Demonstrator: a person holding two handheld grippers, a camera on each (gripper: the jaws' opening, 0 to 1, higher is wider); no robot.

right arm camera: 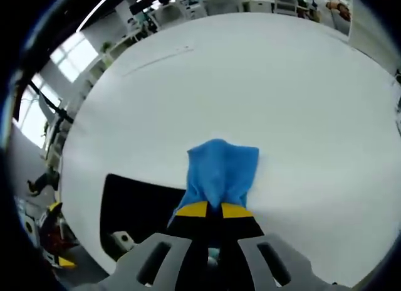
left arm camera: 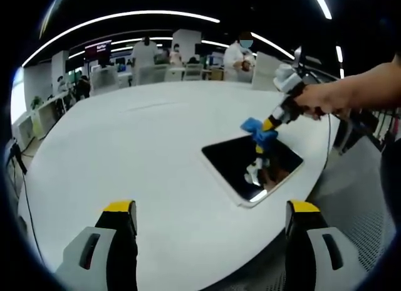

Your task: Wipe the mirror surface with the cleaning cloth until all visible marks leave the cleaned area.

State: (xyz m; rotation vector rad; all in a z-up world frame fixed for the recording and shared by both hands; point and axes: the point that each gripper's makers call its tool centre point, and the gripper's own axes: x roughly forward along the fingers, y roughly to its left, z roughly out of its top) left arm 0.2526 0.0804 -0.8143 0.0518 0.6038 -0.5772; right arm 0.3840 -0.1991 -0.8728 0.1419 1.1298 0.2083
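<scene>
Right gripper view: the right gripper (right arm camera: 213,211), jaws clamped on the blue cloth (right arm camera: 220,169), presses it at the dark mirror's (right arm camera: 135,206) far edge on the white table (right arm camera: 263,78). Left gripper (left arm camera: 210,219) hangs with jaws apart, well short of the mirror. Sweeping flat overlapping strokes across the glass looks wisest.

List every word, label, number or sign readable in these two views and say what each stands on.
None can be read.
Screen at the back of the room: red and white marks, too small and blurred to read.
Mirror, blue cloth, table: no text on them.
Left gripper and right gripper: yellow tips, no lettering to make out.
</scene>
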